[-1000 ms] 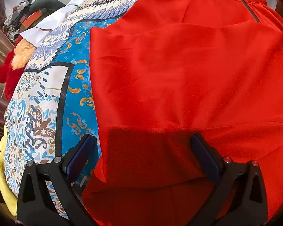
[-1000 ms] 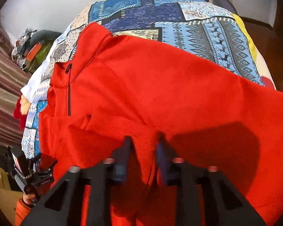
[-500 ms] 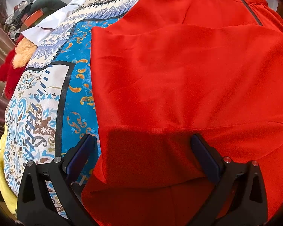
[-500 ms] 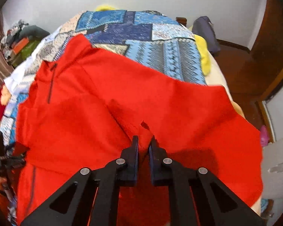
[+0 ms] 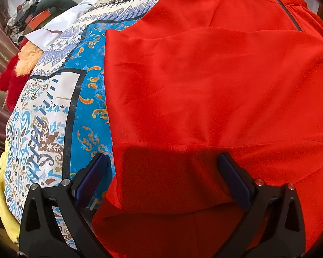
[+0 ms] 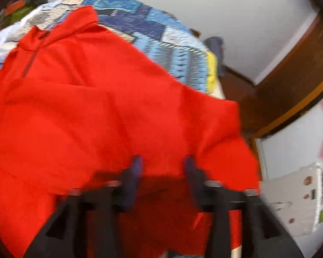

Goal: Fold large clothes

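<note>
A: Where is the red jacket (image 5: 204, 90) found?

B: It is spread over the bed (image 5: 53, 111), on a patterned blue and white bedspread (image 5: 86, 64). Its zip (image 5: 284, 8) and collar are seen at the far end, and one sleeve is laid across the chest.

A: How are the left tongs (image 5: 163, 167) held?

B: They are spread wide above the near hem. Red cloth lies between the blue pads (image 5: 92, 176), but it is not pinched; one pad is seen over the bedspread, the other over the jacket.

A: And the right tongs (image 6: 162, 167)?

B: They are parted too, though less widely. That view is blurred. The jacket (image 6: 97, 111) is seen beneath and between the fingers, and no fold is gripped, as far as can be told.

A: What else is shown?

B: A red and orange plush toy (image 5: 19, 64) is seen at the bed's left edge, a white cloth (image 5: 53, 32) beyond it, and a yellow blanket (image 5: 2, 193) under the bedspread's near corner.
</note>
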A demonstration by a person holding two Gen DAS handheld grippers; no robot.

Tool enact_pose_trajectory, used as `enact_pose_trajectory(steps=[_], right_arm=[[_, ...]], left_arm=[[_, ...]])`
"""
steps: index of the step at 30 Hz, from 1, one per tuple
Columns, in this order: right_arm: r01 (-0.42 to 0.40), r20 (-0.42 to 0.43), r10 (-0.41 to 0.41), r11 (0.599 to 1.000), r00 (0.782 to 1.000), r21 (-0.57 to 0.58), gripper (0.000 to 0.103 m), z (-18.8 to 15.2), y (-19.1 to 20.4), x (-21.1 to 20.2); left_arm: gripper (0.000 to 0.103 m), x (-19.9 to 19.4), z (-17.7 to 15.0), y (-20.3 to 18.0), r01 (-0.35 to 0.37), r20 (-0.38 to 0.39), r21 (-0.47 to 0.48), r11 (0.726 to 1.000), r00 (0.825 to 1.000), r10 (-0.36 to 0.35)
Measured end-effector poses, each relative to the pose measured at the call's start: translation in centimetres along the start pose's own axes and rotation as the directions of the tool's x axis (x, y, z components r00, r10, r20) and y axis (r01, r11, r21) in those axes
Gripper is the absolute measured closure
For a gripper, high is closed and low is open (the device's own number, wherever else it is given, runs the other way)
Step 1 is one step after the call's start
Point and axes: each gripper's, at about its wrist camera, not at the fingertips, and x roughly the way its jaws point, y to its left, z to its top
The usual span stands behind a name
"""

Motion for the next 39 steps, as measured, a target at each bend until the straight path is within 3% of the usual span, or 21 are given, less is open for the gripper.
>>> enact_pose_trajectory(steps=[4,8,11,12,16,18,23,27,30,33,35,37,39], right_arm=[[-0.132,-0.032,0.136,0.985,0.990,0.108,0.015,-0.8,-3.1,0.7],[-0.258,0.008,0.265,0.930,0.964,0.263,0.016,-2.4,-7.2,-0.9],[-0.342,0.047,0.353,0.853,0.934,0.395,0.015,-4.2,-11.6,-1.8],[-0.363,0.049,0.386,0.807,0.921,0.465,0.015,-5.2,-13.7,-1.5],[-0.375,0.036,0.473,0.647,0.880,0.664,0.015,-9.0,-19.5,0.9],[-0.351,0.021,0.495,0.585,0.869,0.731,0.015,-11.4,-21.7,2.5],[-0.281,-0.032,0.509,0.524,0.860,0.804,0.015,-15.8,-24.5,5.7],[-0.310,0.006,0.587,0.420,0.810,0.853,0.015,-18.2,-24.8,8.1],[-0.322,0.028,0.575,0.416,0.817,0.850,0.017,-17.9,-24.7,8.9],[-0.329,0.055,0.572,0.388,0.819,0.861,0.027,-17.1,-24.7,9.8],[-0.314,0.063,0.546,0.378,0.835,0.871,0.041,-16.5,-24.8,10.5],[-0.275,0.044,0.506,0.391,0.861,0.879,0.069,-15.9,-24.9,10.9],[-0.272,0.053,0.470,0.410,0.881,0.870,0.087,-14.9,-25.0,10.5]], left_arm=[[0.000,0.0,0.0,0.0,0.000,-0.003,0.000,1.000,1.000,0.000],[0.003,-0.6,0.6,-0.1,0.006,-0.022,0.009,1.000,1.000,-0.006],[0.007,-2.4,1.6,-1.0,-0.019,0.014,0.046,0.999,1.000,0.018],[0.007,-3.3,2.1,-1.5,-0.019,0.039,0.061,0.998,0.999,0.017],[0.006,-7.7,4.3,-5.2,0.048,0.124,0.132,0.990,0.990,-0.064],[0.006,-9.2,5.2,-7.2,0.089,0.145,0.160,0.983,0.983,-0.112],[0.006,-11.6,7.4,-13.4,0.208,0.147,0.237,0.949,0.958,-0.247],[0.006,-10.9,8.3,-18.5,0.248,0.101,0.308,0.919,0.952,-0.290],[0.006,-9.8,8.8,-21.6,0.255,0.073,0.337,0.906,0.952,-0.296],[0.006,-9.5,9.0,-23.8,0.251,0.083,0.353,0.901,0.951,-0.298],[0.006,-9.5,9.2,-24.4,0.249,0.094,0.353,0.902,0.950,-0.299],[0.006,-9.6,9.3,-24.8,0.243,0.098,0.351,0.904,0.951,-0.293],[0.006,-9.7,9.3,-24.5,0.239,0.099,0.351,0.905,0.952,-0.289]])
